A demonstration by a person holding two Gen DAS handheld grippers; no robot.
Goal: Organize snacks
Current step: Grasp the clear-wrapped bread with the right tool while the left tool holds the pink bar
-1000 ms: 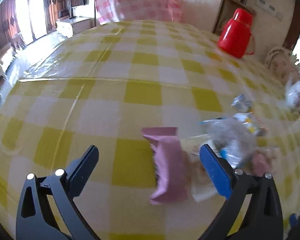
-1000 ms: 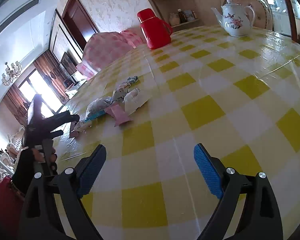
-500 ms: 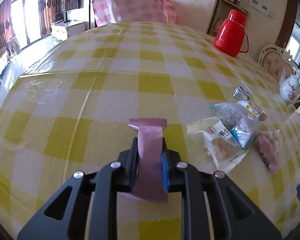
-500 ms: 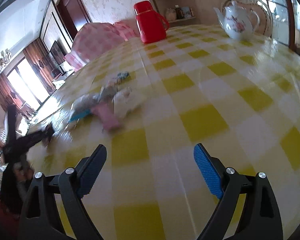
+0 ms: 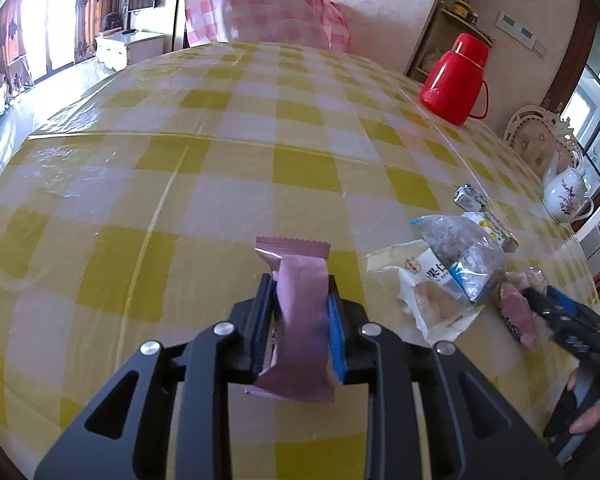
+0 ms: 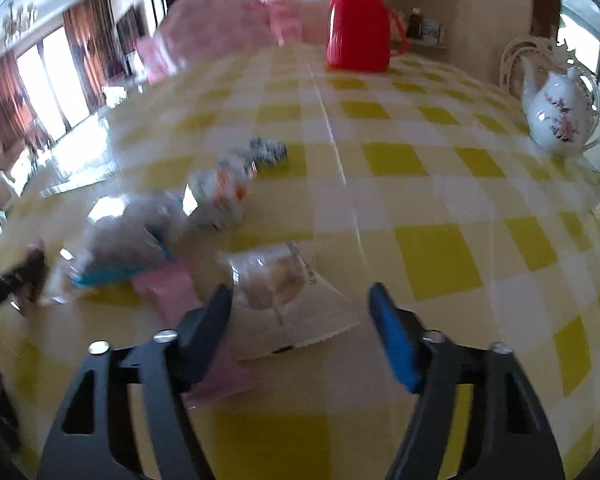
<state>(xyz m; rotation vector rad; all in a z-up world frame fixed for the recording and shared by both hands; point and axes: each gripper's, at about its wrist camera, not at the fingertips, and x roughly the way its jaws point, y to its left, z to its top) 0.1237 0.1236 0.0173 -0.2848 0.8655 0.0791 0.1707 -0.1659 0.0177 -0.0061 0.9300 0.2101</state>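
The left gripper (image 5: 298, 320) is clamping a mauve snack packet (image 5: 300, 320) between its two fingers, pinching it across the middle so that the crimped top edge is standing up past the fingertips and the bottom edge is hanging down toward the yellow-checked tablecloth (image 5: 180, 184). The packet is being held clear of the cloth, upright and slightly twisted.

The right gripper (image 6: 300, 320) is hanging with its fingers spread apart, gripping nothing. Between those open fingers a clear-wrapped pastry packet (image 6: 276, 280) is lying flat on the table, and just beside the left finger a pink packet (image 6: 168, 292) is poking out, partly passing under that finger. The right-wrist view is smeared with motion blur, so finer detail there is hard to tell.

Just to the right of the clamped packet, the remaining snacks are sitting in a loose pile: a white packet with printed characters (image 5: 432, 296), with a clear bag trimmed in blue (image 5: 460, 256) resting on top of it, then a small yellow-and-white packet (image 5: 492, 228), and farther on a little silvery-blue wrapper (image 5: 470, 196) lying apart from the pile.

Farther back, a white floral teapot (image 5: 566, 196) is standing near the table's right edge, and a red thermos jug (image 5: 456, 80) is standing toward the far side. Beyond the table a pink gingham chair cover (image 5: 268, 8) is showing.
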